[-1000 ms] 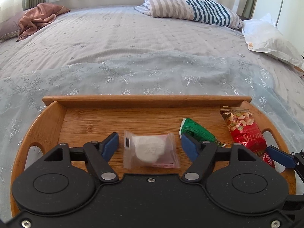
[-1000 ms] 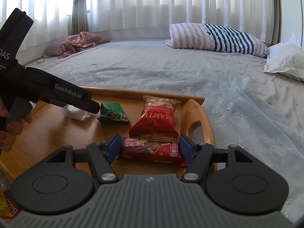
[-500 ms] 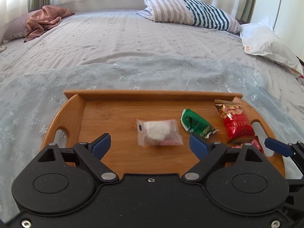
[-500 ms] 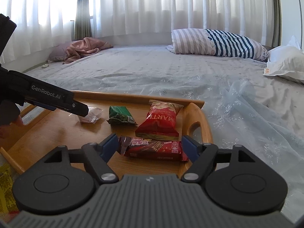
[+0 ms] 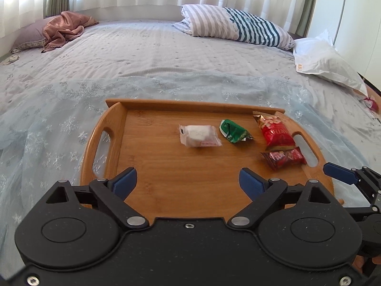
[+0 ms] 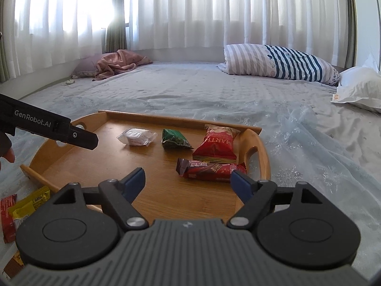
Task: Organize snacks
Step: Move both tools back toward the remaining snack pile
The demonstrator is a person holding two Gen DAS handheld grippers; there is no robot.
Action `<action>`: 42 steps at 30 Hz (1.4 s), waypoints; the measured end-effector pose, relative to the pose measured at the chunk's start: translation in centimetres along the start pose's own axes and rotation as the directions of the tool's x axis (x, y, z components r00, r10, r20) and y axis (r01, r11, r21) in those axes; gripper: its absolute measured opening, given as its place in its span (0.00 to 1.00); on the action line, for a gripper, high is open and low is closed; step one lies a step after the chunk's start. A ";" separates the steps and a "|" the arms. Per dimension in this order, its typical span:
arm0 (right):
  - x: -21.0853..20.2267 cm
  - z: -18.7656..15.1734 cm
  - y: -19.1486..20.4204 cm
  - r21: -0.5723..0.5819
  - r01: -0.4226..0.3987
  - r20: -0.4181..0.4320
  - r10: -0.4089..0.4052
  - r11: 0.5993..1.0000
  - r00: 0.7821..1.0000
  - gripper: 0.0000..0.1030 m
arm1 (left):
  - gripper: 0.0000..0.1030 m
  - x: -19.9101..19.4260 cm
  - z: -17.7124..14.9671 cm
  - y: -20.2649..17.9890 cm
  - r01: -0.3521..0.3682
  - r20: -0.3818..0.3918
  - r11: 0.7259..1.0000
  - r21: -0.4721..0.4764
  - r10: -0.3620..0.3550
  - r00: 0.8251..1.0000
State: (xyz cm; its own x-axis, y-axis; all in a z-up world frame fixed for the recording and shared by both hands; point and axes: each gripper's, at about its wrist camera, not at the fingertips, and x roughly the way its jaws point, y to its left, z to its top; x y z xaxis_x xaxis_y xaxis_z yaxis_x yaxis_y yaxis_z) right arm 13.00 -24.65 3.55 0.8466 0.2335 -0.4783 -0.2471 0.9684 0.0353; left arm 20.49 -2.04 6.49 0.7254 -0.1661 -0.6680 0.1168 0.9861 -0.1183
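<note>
Both hand-held grippers, left [image 5: 188,181] and right [image 6: 189,182], have backed off, jaws wide, empty. Four snacks sit on tray [image 6: 166,190]; yellow packet [image 6: 31,202] at 8 o'clock remains on bed.

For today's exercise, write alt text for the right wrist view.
A wooden tray on a bed holds four snacks. The open right hand-held gripper hovers over its near edge, the left hand-held gripper enters from the left, and more snacks lie off the tray.

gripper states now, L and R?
Left gripper: open, holding nothing, above the wooden tray.
Right gripper: open, holding nothing, just short of the red snack bar.
</note>
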 end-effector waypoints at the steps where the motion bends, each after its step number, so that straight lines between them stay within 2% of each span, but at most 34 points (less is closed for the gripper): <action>1: -0.3 -0.2 0.1 0.001 -0.003 0.002 0.003 1.000 1.000 0.86 | 0.90 -0.5 -0.3 0.0 0.002 0.004 1.000 0.000 -0.002 1.000; 9: -2.6 -1.3 1.0 0.010 -0.012 0.010 0.012 1.000 1.000 0.87 | 0.91 -4.2 -3.4 0.2 0.016 0.024 1.000 -0.011 -0.016 1.000; 20: -4.9 -3.5 2.1 0.007 -0.009 0.012 0.009 1.000 1.000 0.88 | 0.92 -6.7 -7.8 0.9 0.009 0.013 0.999 -0.036 -0.008 1.000; 31: -5.5 -5.4 2.3 0.039 -0.010 -0.022 0.010 0.999 1.000 0.88 | 0.92 -7.7 -10.6 1.7 -0.073 0.012 0.997 -0.017 0.073 0.997; 42: -6.8 -6.5 2.8 0.044 0.005 -0.013 -0.005 0.999 1.000 0.89 | 0.92 -8.8 -12.5 3.4 -0.107 0.027 0.993 -0.040 0.108 0.994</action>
State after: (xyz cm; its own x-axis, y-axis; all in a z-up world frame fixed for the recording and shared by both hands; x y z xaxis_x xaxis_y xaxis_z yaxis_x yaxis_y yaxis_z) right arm 3.50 -24.05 1.18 0.8418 0.2277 -0.4894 -0.2214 0.9725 0.0716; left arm 6.00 2.65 2.84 0.7516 -0.0585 -0.6571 0.0115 0.9971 -0.0755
